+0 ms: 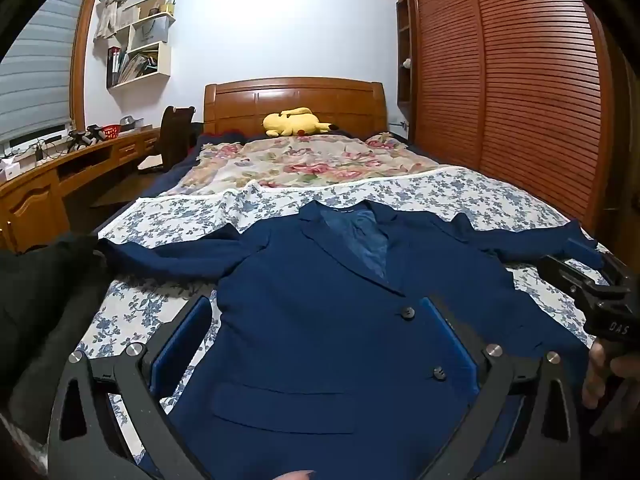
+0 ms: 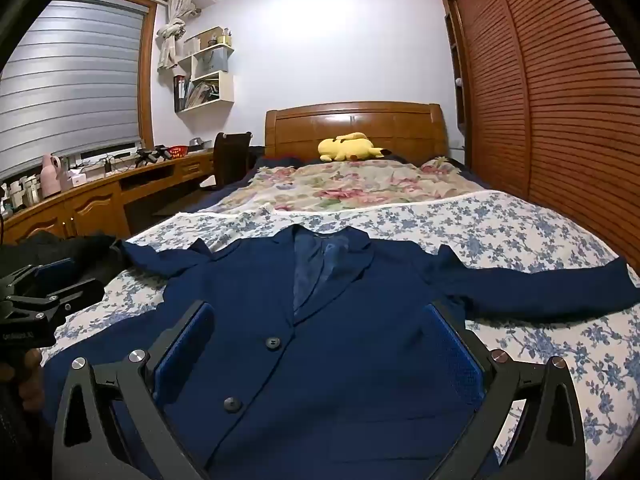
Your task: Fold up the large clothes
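A navy blue blazer (image 1: 320,320) lies face up and spread flat on the bed, collar toward the headboard, both sleeves stretched out sideways. It also shows in the right wrist view (image 2: 340,340). My left gripper (image 1: 316,328) is open and empty, hovering over the blazer's lower front; its blue pads (image 1: 176,348) straddle the two buttons. My right gripper (image 2: 320,336) is open and empty, just above the blazer's front. The right gripper also shows at the right edge of the left wrist view (image 1: 600,300), and the left gripper at the left edge of the right wrist view (image 2: 36,292).
The blazer rests on a blue-flowered white sheet (image 2: 540,232). Behind it lie a rose-patterned quilt (image 1: 304,164) and a yellow plush toy (image 1: 296,122) by the wooden headboard. A slatted wardrobe (image 1: 520,80) stands right; a desk (image 2: 80,200) and chair left. Dark clothing (image 1: 40,300) sits at the bed's left edge.
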